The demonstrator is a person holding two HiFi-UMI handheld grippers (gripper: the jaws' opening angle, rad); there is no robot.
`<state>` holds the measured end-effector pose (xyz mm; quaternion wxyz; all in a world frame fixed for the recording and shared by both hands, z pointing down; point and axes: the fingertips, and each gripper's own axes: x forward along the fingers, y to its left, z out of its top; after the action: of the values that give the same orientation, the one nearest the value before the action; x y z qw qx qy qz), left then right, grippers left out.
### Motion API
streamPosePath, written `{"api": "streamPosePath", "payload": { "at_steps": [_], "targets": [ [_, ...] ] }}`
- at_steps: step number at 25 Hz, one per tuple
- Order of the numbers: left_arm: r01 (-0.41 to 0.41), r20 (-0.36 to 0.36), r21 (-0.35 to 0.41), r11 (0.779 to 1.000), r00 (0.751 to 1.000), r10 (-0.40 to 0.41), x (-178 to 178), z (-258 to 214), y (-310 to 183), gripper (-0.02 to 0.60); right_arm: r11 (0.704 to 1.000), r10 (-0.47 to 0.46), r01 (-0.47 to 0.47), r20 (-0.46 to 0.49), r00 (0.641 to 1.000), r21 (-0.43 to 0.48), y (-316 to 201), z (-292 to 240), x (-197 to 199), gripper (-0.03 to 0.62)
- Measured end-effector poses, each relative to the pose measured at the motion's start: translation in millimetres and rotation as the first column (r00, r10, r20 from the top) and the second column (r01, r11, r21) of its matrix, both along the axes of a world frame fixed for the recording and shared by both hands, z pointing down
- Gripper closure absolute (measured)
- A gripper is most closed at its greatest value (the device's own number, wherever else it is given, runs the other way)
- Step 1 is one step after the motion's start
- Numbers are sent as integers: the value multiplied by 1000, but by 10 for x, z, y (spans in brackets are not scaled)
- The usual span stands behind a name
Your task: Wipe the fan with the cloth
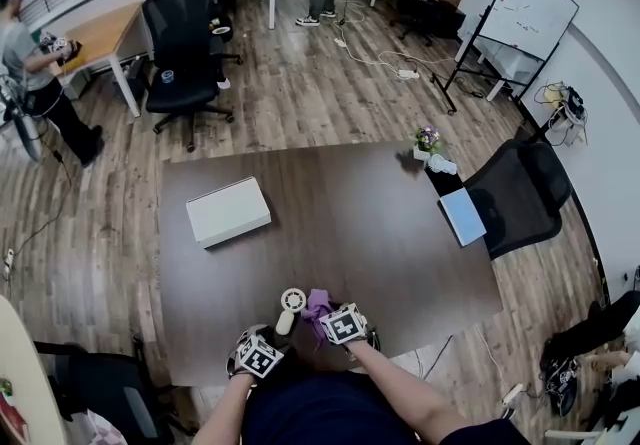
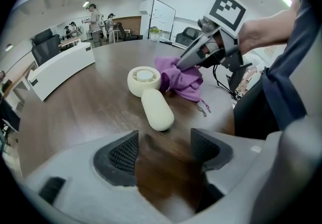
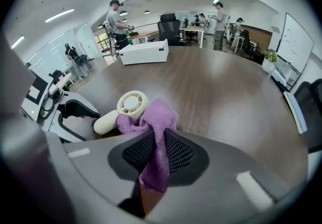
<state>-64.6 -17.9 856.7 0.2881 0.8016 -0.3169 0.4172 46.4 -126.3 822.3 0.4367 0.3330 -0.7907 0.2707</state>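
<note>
My right claw [image 3: 159, 143] is clamped on the purple cloth [image 3: 160, 115], which is bunched against the head of the fan [image 2: 151, 96] lying on the surface [image 2: 95, 107], so I judge the wiping is under way. My left claw [image 2: 163, 151] stands open and empty just short of the handle. Next, I think, it should pin the handle while the cloth rubs.

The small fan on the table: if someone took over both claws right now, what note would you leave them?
Left claw: open and empty; the fan lies on the table just ahead of it.
Right claw: shut on the purple cloth, which is bunched against the fan's round head.
Done: cloth gripped and brought to the fan.
Left: the wiping; how much is already wiped cannot be told. Probably steady the handle with the left claw first.
</note>
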Motion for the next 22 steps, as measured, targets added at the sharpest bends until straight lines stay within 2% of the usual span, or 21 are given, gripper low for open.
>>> {"api": "streamPosePath", "payload": {
  "at_steps": [3,6,15,20,22],
  "targets": [
    [29,-14,40,999,1000,-28,-5,-111,-122,227,998,-64,64,1,998,12,-32,9,-127,519],
    [61,-18,87,994,998,-60,13,-220,-349,209,997,-71,72,-23,997,42,-140,-24,-125,519],
    [32,84,107,994,996,-41,323,-194,-1053,181,999,20,-18,-46,999,44,-126,8,245,519],
    [-2,143,89,996,990,-11,341,-66,-1232,181,998,64,-64,-27,998,10,-34,67,367,519],
    [-21,142,72,997,990,10,362,-35,-1255,181,996,86,-87,-19,996,-11,3,106,427,519]
  ]
}}
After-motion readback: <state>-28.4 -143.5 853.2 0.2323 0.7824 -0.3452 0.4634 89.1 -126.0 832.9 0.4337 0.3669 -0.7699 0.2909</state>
